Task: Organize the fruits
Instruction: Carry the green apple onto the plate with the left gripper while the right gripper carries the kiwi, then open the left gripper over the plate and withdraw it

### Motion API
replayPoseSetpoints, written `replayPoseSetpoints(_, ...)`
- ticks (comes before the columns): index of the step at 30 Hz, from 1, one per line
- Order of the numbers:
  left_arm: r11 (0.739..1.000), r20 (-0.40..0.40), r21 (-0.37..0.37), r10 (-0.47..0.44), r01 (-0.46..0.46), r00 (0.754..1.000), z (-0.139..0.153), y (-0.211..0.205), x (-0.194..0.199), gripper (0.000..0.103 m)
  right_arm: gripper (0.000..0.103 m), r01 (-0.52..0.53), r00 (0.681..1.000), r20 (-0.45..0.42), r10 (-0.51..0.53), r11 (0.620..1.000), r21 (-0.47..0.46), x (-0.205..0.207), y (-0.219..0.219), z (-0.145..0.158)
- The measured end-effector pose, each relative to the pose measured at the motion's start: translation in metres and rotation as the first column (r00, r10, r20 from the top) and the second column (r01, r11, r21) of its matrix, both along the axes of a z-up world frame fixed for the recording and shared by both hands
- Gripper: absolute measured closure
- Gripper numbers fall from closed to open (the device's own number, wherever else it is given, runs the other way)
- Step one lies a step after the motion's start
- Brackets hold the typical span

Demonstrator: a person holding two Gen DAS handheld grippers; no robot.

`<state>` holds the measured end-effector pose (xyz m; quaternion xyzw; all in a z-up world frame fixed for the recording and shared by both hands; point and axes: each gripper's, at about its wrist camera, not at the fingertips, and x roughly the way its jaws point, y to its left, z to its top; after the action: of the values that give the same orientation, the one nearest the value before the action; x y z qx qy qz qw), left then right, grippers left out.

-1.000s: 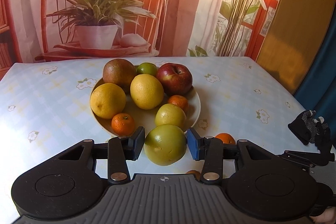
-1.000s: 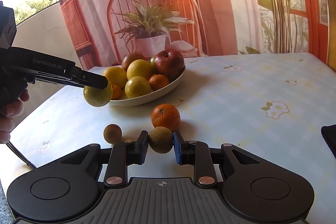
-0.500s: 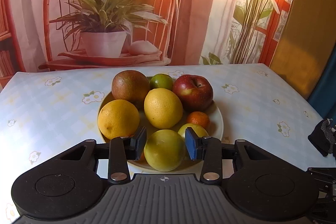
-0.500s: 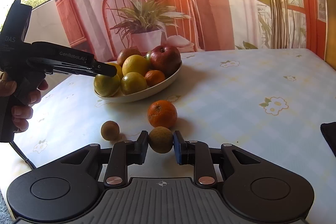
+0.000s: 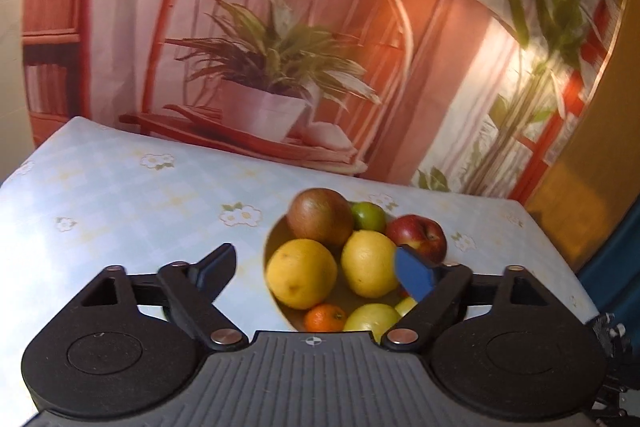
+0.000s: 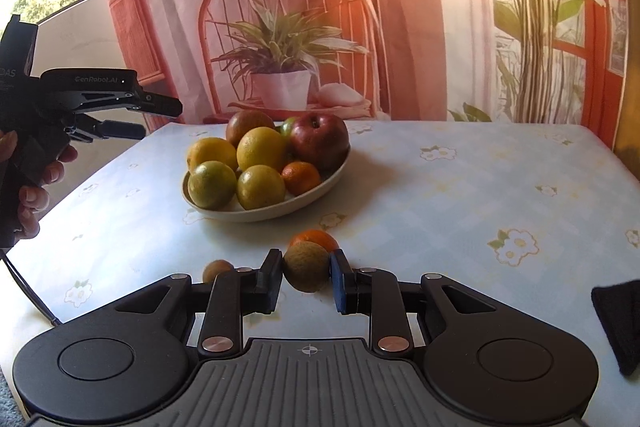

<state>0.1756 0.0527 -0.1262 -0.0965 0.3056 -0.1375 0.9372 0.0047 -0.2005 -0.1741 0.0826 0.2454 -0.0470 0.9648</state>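
Left gripper [image 5: 316,273]: jaws opening, spread wide, nothing between the pads; in the right wrist view it hangs at the left edge of the frame, clear of the fruit.
Right gripper [image 6: 307,273]: closed as far as it goes on a small brownish-green fruit [image 6: 306,270], one pad pressed on each side of it.
Held fruit: low centre of the right wrist view, apparently lifted just off the tablecloth [image 6: 460,195].
Bowl [image 6: 316,193]: above the held fruit and a little left in that frame, near but apart from it; already crowded with a red apple [image 6: 319,143], yellow citrus, a green-yellow fruit [image 6: 211,184] at its near left and a small mandarin [image 6: 301,177].
Loose fruit: an orange [image 6: 314,238] sits directly behind the held fruit, between it and the bowl; a small brown fruit [image 6: 216,269] lies just left of the right gripper's left finger.
Deciding relation: the bowl lies straight ahead of the right gripper and slightly leftward, with the orange on the line between them, so the carry probably needs to go up and over it.
Nearer hand: the right one, since it already has the fruit; the left is free.
Free room in the bowl: little, likely only on its near right side by the mandarin.
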Motion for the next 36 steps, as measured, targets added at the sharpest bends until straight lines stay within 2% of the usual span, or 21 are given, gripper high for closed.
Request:
replayPoseSetpoints(2,0.999,-0.006,-0.028,0.03,-0.03,1.0,0.004,0.013,0.004,0.006,0.08,-0.018,1.0,-0.001,0.018,1.0,-0.014,0.014,0.004,0.009)
replayPoseSetpoints(4,0.998,-0.053,-0.047,0.033,-0.036,0.998,0.004,0.025,0.013,0.006,0.08,-0.037,0.999,0.001,0.037,0.999,-0.022,0.03,0.008,0.017)
replayPoseSetpoints(7,0.988,-0.116,-0.148,0.018,-0.035,0.993,-0.003,0.05,0.026,0.006,0.08,-0.073,0.997,0.001,0.073,0.996,-0.055,0.059,0.019,0.027)
replayPoseSetpoints(8,0.982,-0.136,-0.177,0.04,-0.064,0.99,-0.008,0.06,0.028,0.006,0.08,-0.088,0.996,0.001,0.088,0.994,-0.065,0.068,0.023,0.03)
replayPoseSetpoints(11,0.972,-0.145,-0.195,0.107,-0.134,0.984,-0.014,0.079,0.028,0.006,0.08,-0.124,0.992,0.001,0.124,0.988,-0.088,0.099,0.035,0.04)
replayPoseSetpoints(14,0.968,-0.13,-0.202,0.127,-0.151,0.983,-0.016,0.089,0.026,0.006,0.08,-0.138,0.99,-0.012,0.137,0.986,-0.093,0.127,0.041,0.046)
replayPoseSetpoints(17,0.975,-0.128,-0.179,0.112,-0.134,0.985,-0.016,0.087,0.025,0.005,0.08,-0.139,0.99,-0.032,0.137,0.986,-0.096,0.149,0.044,0.048)
replayPoseSetpoints(21,0.977,-0.25,-0.143,0.116,-0.155,0.961,-0.021,0.082,0.034,0.003,0.08,-0.141,0.988,-0.074,0.133,0.984,-0.111,0.17,0.051,0.041)
replayPoseSetpoints(24,0.978,-0.28,-0.122,0.132,-0.172,0.951,-0.025,0.078,0.035,0.003,0.079,-0.161,0.983,-0.108,0.146,0.977,-0.142,0.18,0.06,0.036)
replayPoseSetpoints(26,0.979,-0.263,-0.08,0.163,-0.19,0.951,-0.024,0.074,0.033,0.003,0.078,-0.165,0.981,-0.123,0.147,0.975,-0.152,0.184,0.065,0.035)
replayPoseSetpoints(30,0.972,-0.253,0.052,0.234,-0.229,0.939,-0.02,0.064,0.031,0.003,0.075,-0.142,0.985,-0.125,0.122,0.976,-0.166,0.188,0.069,0.034)
replayPoseSetpoints(34,0.983,-0.157,0.053,0.181,-0.175,0.971,-0.011,0.058,0.018,0.004,0.074,-0.116,0.99,-0.101,0.102,0.982,-0.146,0.18,0.066,0.035)
replayPoseSetpoints(36,0.982,-0.114,0.068,0.18,-0.173,0.977,-0.006,0.053,0.012,0.004,0.074,-0.096,0.992,-0.089,0.084,0.986,-0.134,0.17,0.062,0.035)
